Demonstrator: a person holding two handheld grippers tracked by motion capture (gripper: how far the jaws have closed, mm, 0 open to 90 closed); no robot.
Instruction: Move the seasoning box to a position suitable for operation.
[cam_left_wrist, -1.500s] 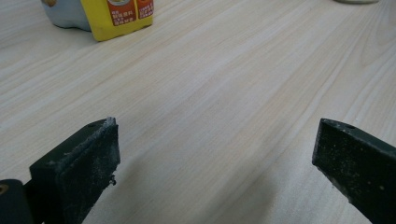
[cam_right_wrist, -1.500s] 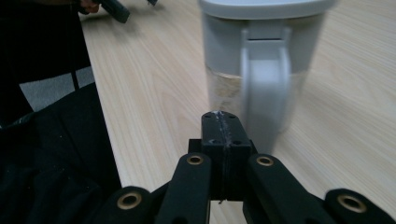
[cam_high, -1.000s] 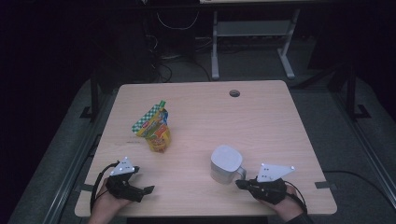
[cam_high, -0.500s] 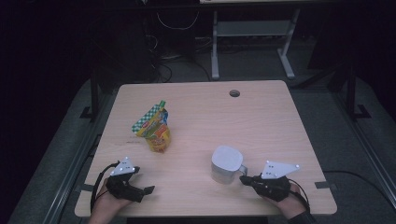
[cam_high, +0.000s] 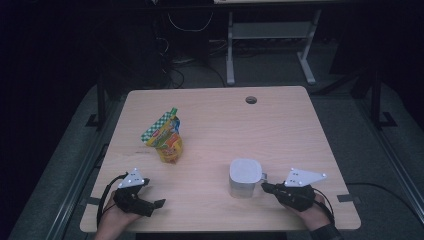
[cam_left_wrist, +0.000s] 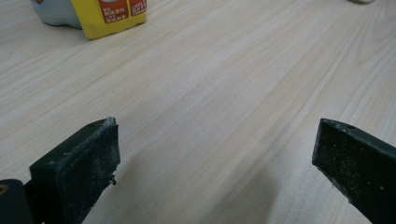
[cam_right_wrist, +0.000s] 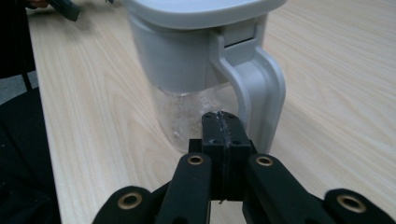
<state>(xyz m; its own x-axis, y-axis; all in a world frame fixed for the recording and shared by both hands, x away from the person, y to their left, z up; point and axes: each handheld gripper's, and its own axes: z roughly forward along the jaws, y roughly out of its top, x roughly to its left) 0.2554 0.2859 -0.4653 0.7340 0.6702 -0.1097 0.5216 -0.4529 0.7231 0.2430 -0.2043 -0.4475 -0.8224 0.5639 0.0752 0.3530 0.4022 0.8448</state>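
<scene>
- Spreading across the high view, the pale wood tabletop (cam_high: 280, 130) carries everything; a small round hole (cam_high: 251, 100) sits near its far edge at about 12 o'clock.
- Standing at roughly 5 o'clock from the tabletop's middle, the white lidded jug (cam_high: 244, 177) is upright, its lower body clear and its handle (cam_right_wrist: 254, 88) turned toward the right tool.
- From the jug, the right tool (cam_high: 266, 187) lies at 3 o'clock, just beside the handle; whether it touches the handle cannot be told from above.
- In the right gripper view the right tool (cam_right_wrist: 220, 122) has its jaws pressed flat together with nothing between them, their tips just short of the handle's lower end.
- The snack pouch (cam_high: 165, 137), yellow and orange with a green checked top, leans at about 9 o'clock from the tabletop's middle, well apart from the jug.
- From the pouch, the left tool (cam_high: 156, 204) rests at about 6 o'clock, near the front edge.
- In the left gripper view the left tool (cam_left_wrist: 215, 172) is spread wide over bare wood, holding nothing, with the pouch's yellow base (cam_left_wrist: 109, 16) at 11 o'clock.
</scene>
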